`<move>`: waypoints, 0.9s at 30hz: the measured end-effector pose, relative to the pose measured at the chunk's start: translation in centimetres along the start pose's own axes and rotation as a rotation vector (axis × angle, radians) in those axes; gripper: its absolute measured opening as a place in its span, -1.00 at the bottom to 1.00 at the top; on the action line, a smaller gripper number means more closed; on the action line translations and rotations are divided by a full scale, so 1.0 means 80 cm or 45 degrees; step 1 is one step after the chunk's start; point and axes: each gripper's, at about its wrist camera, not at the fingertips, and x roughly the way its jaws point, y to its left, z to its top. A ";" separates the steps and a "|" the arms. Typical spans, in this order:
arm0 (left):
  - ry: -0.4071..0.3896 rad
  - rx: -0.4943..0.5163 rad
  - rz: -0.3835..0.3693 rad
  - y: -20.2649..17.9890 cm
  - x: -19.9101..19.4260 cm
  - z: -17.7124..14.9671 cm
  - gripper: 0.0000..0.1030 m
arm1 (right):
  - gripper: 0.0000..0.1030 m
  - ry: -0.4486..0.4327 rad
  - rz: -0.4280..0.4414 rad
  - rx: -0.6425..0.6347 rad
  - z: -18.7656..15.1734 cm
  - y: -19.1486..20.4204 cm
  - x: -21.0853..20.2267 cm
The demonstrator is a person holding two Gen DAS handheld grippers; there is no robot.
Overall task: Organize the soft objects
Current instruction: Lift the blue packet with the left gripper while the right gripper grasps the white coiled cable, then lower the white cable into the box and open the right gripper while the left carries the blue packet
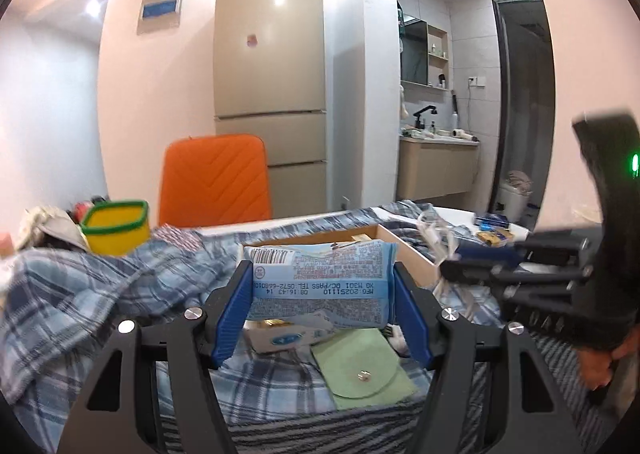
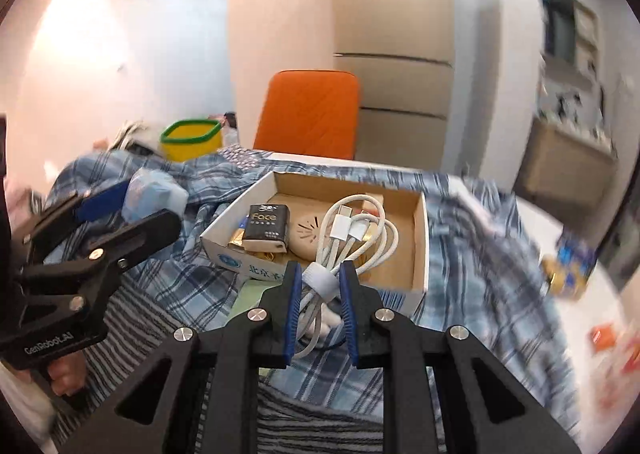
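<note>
We note the left gripper (image 1: 323,296) clamps a pale-blue printed tissue pack (image 1: 320,282), hiding the open cardboard box (image 1: 404,246) ahead; the right gripper (image 2: 320,308) pinches a coiled white charging cable (image 2: 352,238), its lower loops blurred.

Pale blue tissue pack (image 1: 320,282), printed side up, held crosswise off the bedding, slightly squeezed. Coiled white cable (image 2: 352,242), bound by a white strap, draped over the near rim of the open cardboard box (image 2: 420,238).

Blue pack (image 1: 320,282) hides most of the cardboard box (image 1: 404,250).
</note>
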 end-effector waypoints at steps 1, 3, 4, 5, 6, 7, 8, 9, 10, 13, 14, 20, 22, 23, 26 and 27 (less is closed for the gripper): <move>-0.002 0.013 0.022 -0.002 0.001 0.003 0.27 | -0.60 -0.005 -0.016 -0.029 0.008 0.000 -0.003; 0.006 0.010 0.035 -0.003 0.005 0.009 0.27 | -0.60 -0.013 -0.034 -0.089 0.023 -0.002 -0.005; 0.007 0.007 0.042 -0.005 0.007 0.014 0.27 | -0.60 -0.001 -0.037 -0.127 0.033 -0.005 -0.002; 0.000 0.007 0.059 -0.007 0.010 0.020 0.27 | -0.60 0.014 -0.032 -0.150 0.040 -0.009 0.001; -0.006 0.010 0.074 -0.009 0.012 0.025 0.27 | -0.60 0.036 -0.023 -0.168 0.047 -0.014 0.007; -0.011 0.013 0.085 -0.012 0.016 0.032 0.27 | -0.60 0.059 -0.017 -0.182 0.055 -0.021 0.015; -0.016 0.011 0.094 -0.014 0.020 0.038 0.27 | -0.60 0.073 -0.011 -0.189 0.059 -0.027 0.020; -0.019 0.008 0.099 -0.017 0.025 0.045 0.27 | -0.60 0.089 -0.006 -0.195 0.063 -0.033 0.028; -0.022 0.003 0.103 -0.020 0.031 0.050 0.27 | -0.60 0.107 -0.015 -0.209 0.066 -0.038 0.036; -0.023 -0.008 0.116 -0.027 0.051 0.063 0.27 | -0.60 0.159 -0.022 -0.234 0.071 -0.049 0.061; -0.016 -0.012 0.119 -0.029 0.059 0.067 0.27 | -0.60 0.177 -0.020 -0.229 0.071 -0.053 0.069; 0.050 -0.059 0.135 -0.022 0.097 0.074 0.27 | -0.60 0.258 -0.042 -0.245 0.067 -0.066 0.117; 0.076 -0.069 0.134 -0.016 0.109 0.072 0.27 | -0.60 0.276 -0.055 -0.240 0.064 -0.072 0.131; 0.087 -0.071 0.135 -0.014 0.113 0.070 0.27 | -0.60 0.284 -0.060 -0.241 0.062 -0.073 0.137; 0.114 -0.077 0.150 -0.004 0.125 0.060 0.27 | -0.60 0.291 -0.047 -0.222 0.057 -0.079 0.149; 0.126 -0.082 0.154 -0.001 0.129 0.057 0.27 | -0.60 0.286 -0.039 -0.208 0.057 -0.081 0.150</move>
